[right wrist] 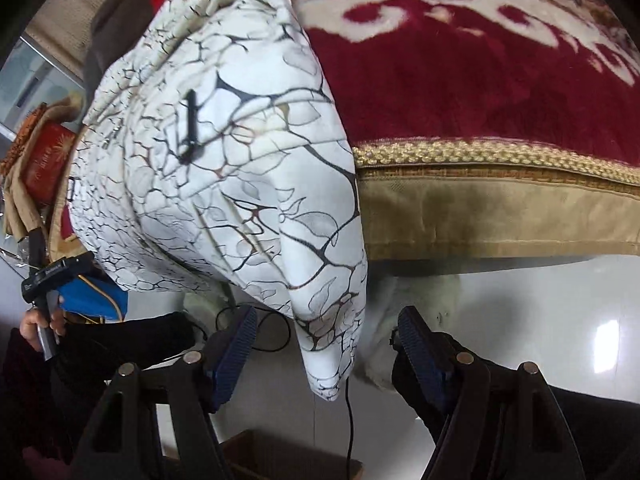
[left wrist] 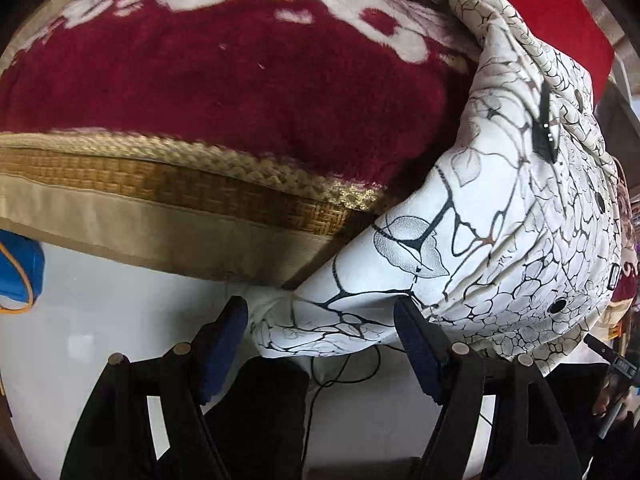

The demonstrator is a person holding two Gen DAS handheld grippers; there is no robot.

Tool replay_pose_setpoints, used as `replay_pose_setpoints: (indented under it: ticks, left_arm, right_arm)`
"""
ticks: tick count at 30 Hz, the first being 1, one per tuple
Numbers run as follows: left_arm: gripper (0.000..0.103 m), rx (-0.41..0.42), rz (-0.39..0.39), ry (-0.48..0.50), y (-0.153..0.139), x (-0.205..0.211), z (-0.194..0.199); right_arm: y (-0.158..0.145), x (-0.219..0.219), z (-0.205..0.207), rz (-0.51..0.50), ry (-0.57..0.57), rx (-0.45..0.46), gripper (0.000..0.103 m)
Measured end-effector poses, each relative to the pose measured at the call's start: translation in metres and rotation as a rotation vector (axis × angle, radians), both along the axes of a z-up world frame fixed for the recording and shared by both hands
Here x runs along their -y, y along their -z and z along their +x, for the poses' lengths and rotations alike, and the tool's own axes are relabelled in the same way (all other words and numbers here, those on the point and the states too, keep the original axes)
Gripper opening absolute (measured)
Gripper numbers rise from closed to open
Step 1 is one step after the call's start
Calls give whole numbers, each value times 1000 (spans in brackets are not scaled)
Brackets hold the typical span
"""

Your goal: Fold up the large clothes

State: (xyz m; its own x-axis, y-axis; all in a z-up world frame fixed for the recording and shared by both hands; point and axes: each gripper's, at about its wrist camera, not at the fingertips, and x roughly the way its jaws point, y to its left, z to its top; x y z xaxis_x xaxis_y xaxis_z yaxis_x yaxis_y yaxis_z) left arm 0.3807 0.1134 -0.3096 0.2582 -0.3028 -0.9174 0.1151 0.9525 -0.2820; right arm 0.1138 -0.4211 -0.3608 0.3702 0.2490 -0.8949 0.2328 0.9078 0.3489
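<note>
Two grippers, both spread wide, and the garment hangs between their blue ribbed pads without either one pinching it. At the left gripper (left wrist: 320,340), a bunched end of the white garment (left wrist: 500,208) lies across the gap between the fingers, soft and creased, printed with thin black vein lines and leaf shapes. At the right gripper (right wrist: 326,344), a tapered, folded corner of the same garment (right wrist: 224,168) dangles down between the open fingers, touching neither pad that I can see. Below it, a thin black cable (right wrist: 348,420) trails over a glossy pale floor (right wrist: 540,320). Further out, the garment drapes over the edge of the bed, small dark buttons and a black strap tab showing on it. Beside it lies a plush maroon blanket (left wrist: 200,80) with cream swirls, edged in gold braided cord (left wrist: 180,152) over a woven tan band. Left of the garment in the right view, a blue bag (right wrist: 92,300) sits low.
</note>
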Motion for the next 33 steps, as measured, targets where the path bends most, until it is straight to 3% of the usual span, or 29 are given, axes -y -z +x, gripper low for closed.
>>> replay_pose_setpoints:
  ticks: [4,6,9,13,15,18,19,20,21,22,23,24,26,29,33]
  left_arm:
    - [72,9,-83,26,7,1,3]
    - [49,19,-128,58,7,8,-1]
    - [47,20,-124,122,8,24,-2]
    - [49,18,-113,142,10,32,1]
    - [66,-1,-107,131,12,35,3]
    - [69,-33,-102,140,19,47,3]
    - [69,-37,-93,154,20,51,2]
    - [69,-35,-84,170,22,54,1]
    - [68,-33,-79,192,23,59,-1]
    - [62,-32,-80,202,22,59,-4]
    - [40,-34,-86,211,21,57,-7]
    - [23,-44,-98,218,21,58,-7]
    - [13,-52,-124,223,20,62,-9]
    - [8,-51,-241,275,3,64,-15]
    - [6,14,-400,384,-49,74,-33]
  right_arm:
    - [16,8,10,-1,36,-47,77]
    - [25,12,14,4,54,-75,77]
    - [36,15,20,14,78,-93,77]
    - [51,9,30,61,80,-102,77]
    - [61,1,34,70,74,-114,77]
    - [72,-9,38,30,51,-116,74]
    - [73,-12,38,25,48,-109,64]
    - [74,-13,38,31,41,-100,36]
    - [75,-15,38,38,18,-95,21]
    - [74,-17,37,33,-4,-90,13]
    - [67,-18,35,20,-14,-71,12]
    - [61,-19,32,22,-21,-55,11]
    - [42,-23,25,39,-49,-10,10]
    - [6,-29,11,96,-103,65,10]
    - [-47,-32,-2,222,-164,178,9]
